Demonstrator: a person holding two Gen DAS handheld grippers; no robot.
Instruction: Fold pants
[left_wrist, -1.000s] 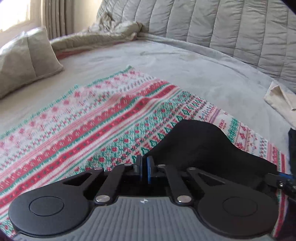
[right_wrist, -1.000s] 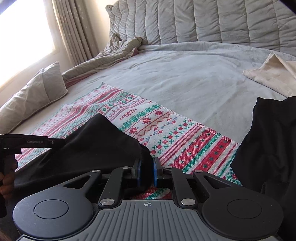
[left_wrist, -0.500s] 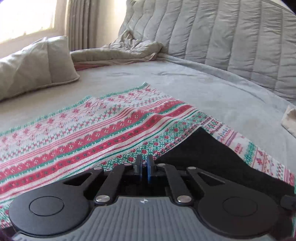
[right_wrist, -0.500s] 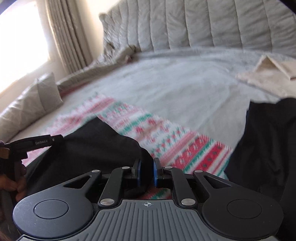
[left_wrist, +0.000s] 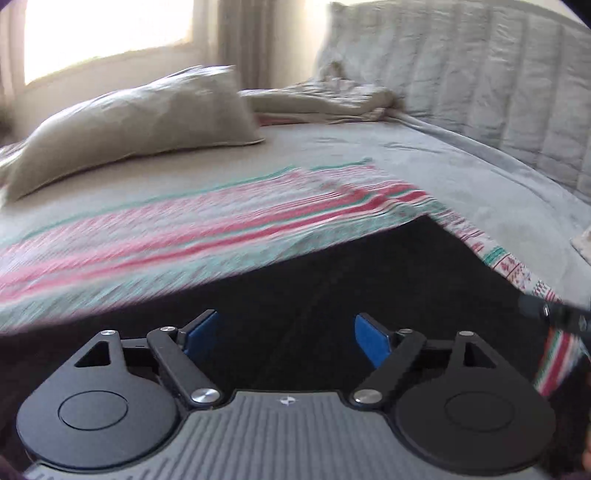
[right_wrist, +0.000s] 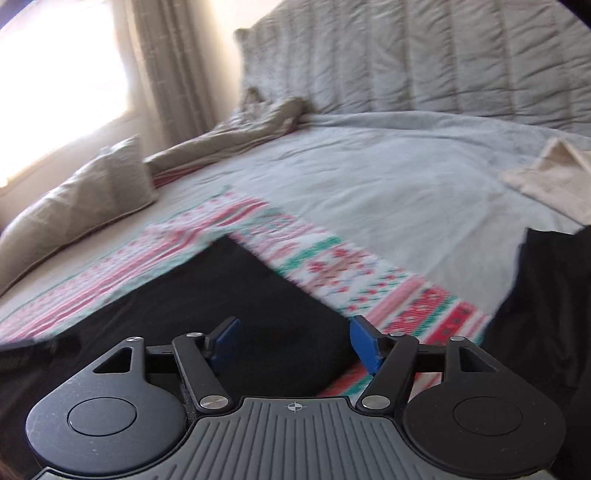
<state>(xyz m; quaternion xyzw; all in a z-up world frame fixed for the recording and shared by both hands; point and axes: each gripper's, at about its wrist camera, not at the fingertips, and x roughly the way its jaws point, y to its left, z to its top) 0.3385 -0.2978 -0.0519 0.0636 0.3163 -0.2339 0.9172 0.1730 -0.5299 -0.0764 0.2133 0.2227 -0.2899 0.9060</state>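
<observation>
Pants (left_wrist: 332, 295), black, lie flat on patterned blanket (left_wrist: 184, 229) atop bed (left_wrist: 461, 177). Left gripper (left_wrist: 286, 338) and right gripper (right_wrist: 293, 341), both clamped on the fabric a second ago, have just been opening; jaws now spread wide, pads clear of the cloth beneath. Left view has swung toward pillow (left_wrist: 140, 122).

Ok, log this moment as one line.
stage: fold released | left gripper: fingers just opened, empty | right gripper: fingers just opened, empty | pants: flat on blanket
</observation>
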